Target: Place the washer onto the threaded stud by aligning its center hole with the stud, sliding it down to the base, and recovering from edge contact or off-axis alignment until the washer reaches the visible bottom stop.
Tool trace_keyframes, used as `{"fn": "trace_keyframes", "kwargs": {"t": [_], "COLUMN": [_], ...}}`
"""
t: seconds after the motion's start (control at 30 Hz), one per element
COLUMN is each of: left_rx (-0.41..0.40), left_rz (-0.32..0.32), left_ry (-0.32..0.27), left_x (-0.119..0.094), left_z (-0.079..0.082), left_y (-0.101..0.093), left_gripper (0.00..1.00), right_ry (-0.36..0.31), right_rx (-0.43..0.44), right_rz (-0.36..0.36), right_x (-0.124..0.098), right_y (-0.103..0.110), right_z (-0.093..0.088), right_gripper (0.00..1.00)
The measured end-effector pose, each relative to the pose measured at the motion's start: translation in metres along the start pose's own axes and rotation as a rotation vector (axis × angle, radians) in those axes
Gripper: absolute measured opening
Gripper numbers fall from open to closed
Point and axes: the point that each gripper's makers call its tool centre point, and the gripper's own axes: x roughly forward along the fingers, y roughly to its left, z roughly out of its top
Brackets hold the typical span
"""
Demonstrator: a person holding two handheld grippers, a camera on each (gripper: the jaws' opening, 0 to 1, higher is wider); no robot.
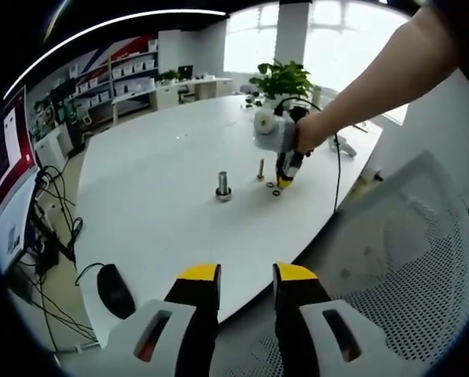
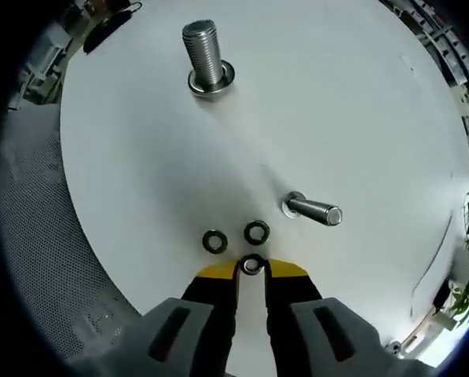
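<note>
We see a broad white counter point(image 1: 155, 196) running back toward office shelving, with a mesh chair back point(image 1: 407, 267) just beside its near edge. On the far side of the counter stands a potted plant point(image 1: 283, 78). A person's bare arm point(image 1: 375, 86) reaches in from the right of the left gripper view, holding the right gripper point(image 1: 283, 182) tips down on the counter surface. Our left gripper point(image 1: 246, 276) hangs over the counter's near edge with its yellow-tipped jaws apart and nothing between them. A dark computer mouse point(image 1: 115, 289) lies near that edge.

In the right gripper view, the large threaded stud point(image 2: 204, 55) stands upright on its flanged base, well apart from the right gripper point(image 2: 251, 269). A smaller bolt point(image 2: 313, 210) stands nearer. Two washers point(image 2: 214, 241) lie flat on the counter just ahead of the jaws, and a third washer point(image 2: 252, 265) sits between the yellow tips, which are nearly closed around it.
</note>
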Motion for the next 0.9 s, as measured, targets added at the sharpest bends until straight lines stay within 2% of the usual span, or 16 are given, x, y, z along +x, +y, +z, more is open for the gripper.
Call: {"fn": "trace_keyframes", "kwargs": {"t": [0.2, 0.3, 0.4, 0.47, 0.57, 0.73, 0.87, 0.9], "left_rx": [0.002, 0.002, 0.004, 0.005, 0.006, 0.005, 0.009, 0.009], "left_rz": [0.001, 0.002, 0.001, 0.000, -0.002, -0.003, -0.004, -0.002], "left_ry": [0.000, -0.002, 0.000, -0.002, -0.005, -0.009, -0.004, -0.005], "left_x": [0.000, 0.000, 0.000, 0.000, 0.000, 0.000, 0.000, 0.000], "left_z": [0.000, 0.001, 0.001, 0.001, 0.001, 0.001, 0.001, 0.001], "left_y": [0.000, 0.000, 0.000, 0.000, -0.001, 0.000, 0.000, 0.000], "left_gripper": [0.24, 0.24, 0.24, 0.24, 0.24, 0.24, 0.24, 0.24], "right_ry": [-0.046, -0.073, -0.130, -0.166, -0.208, -0.219, -0.209, -0.230], "right_rx": [0.062, 0.085, 0.151, 0.162, 0.208, 0.259, 0.274, 0.295], "right_rz": [0.007, -0.018, -0.054, -0.068, -0.064, -0.047, -0.072, -0.067], "right_x": [0.003, -0.001, -0.004, -0.005, -0.004, -0.004, -0.007, -0.010], "right_y": [-0.008, -0.002, -0.001, 0.000, -0.002, -0.005, -0.006, -0.007], "right_z": [-0.002, -0.002, -0.002, -0.002, -0.003, -0.002, -0.003, 0.000], "right_gripper": [0.15, 0.15, 0.15, 0.15, 0.15, 0.14, 0.14, 0.14]}}
